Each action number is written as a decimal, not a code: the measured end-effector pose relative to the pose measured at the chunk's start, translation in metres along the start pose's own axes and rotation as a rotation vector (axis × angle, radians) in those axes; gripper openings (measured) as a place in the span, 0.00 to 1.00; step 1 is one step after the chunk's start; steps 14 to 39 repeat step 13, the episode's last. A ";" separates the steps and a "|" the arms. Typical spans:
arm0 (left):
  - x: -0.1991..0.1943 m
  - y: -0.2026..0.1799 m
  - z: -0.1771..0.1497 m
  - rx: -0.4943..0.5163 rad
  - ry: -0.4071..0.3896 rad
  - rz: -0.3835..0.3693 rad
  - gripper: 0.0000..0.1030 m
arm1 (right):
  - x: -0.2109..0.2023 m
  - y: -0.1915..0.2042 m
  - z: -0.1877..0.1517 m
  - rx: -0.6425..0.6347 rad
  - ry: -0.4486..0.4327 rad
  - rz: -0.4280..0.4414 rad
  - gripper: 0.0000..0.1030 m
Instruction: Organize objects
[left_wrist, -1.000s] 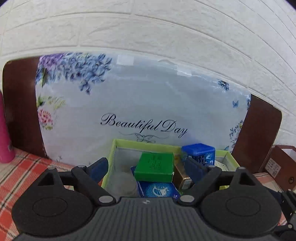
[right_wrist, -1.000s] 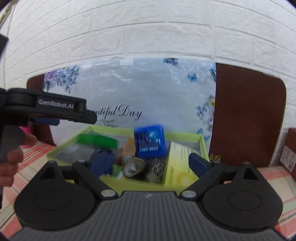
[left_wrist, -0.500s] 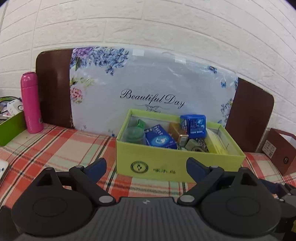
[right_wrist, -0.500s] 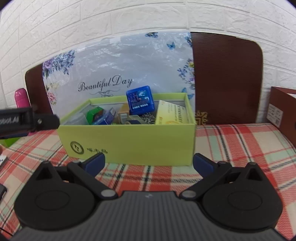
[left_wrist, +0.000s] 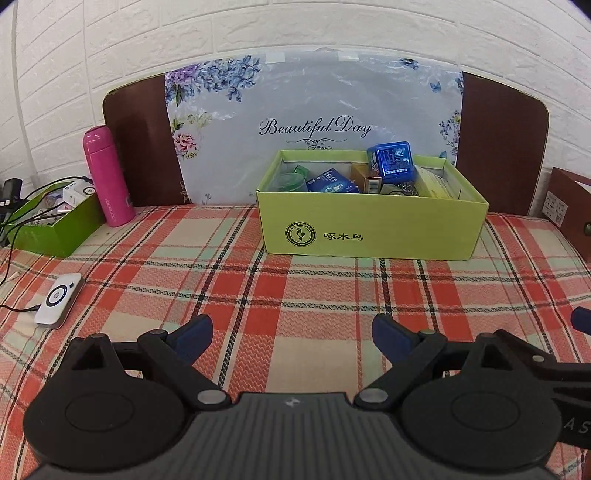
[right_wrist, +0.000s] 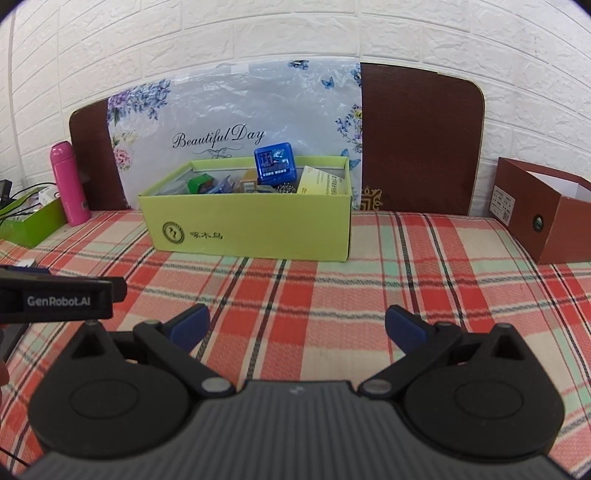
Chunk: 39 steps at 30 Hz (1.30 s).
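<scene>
A yellow-green cardboard box (left_wrist: 369, 229) stands at the back of the plaid cloth, and it also shows in the right wrist view (right_wrist: 247, 229). It holds several small items: a blue tin (left_wrist: 392, 161) on top, a blue packet (left_wrist: 332, 181), a green box (right_wrist: 201, 183) and a yellow leaflet (right_wrist: 324, 181). My left gripper (left_wrist: 291, 334) is open and empty, well in front of the box. My right gripper (right_wrist: 297, 328) is open and empty too, beside the left one.
A pink bottle (left_wrist: 107, 177) and a dark green tray (left_wrist: 55, 225) with cables stand at the back left. A white device (left_wrist: 59, 300) lies on the cloth at left. A brown box (right_wrist: 546, 218) stands at the right. A headboard with a floral sheet (left_wrist: 314, 122) backs the bed.
Both grippers have pulled back from over the yellow-green box and now sit low over the plaid cloth, far from it. Both stay open and empty.
</scene>
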<state>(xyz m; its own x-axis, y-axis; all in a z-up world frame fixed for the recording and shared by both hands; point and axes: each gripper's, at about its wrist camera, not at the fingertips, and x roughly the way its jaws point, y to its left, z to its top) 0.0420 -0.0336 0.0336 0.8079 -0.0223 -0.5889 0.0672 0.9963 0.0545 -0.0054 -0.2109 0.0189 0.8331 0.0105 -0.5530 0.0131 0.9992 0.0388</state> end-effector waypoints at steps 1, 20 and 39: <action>-0.003 0.000 -0.002 0.001 -0.002 -0.002 0.93 | -0.003 0.000 -0.002 0.000 -0.001 -0.002 1.00; -0.028 -0.002 -0.010 0.001 -0.030 -0.021 0.93 | -0.026 -0.002 -0.015 0.031 -0.019 0.012 1.00; -0.028 -0.002 -0.010 0.001 -0.030 -0.021 0.93 | -0.026 -0.002 -0.015 0.031 -0.019 0.012 1.00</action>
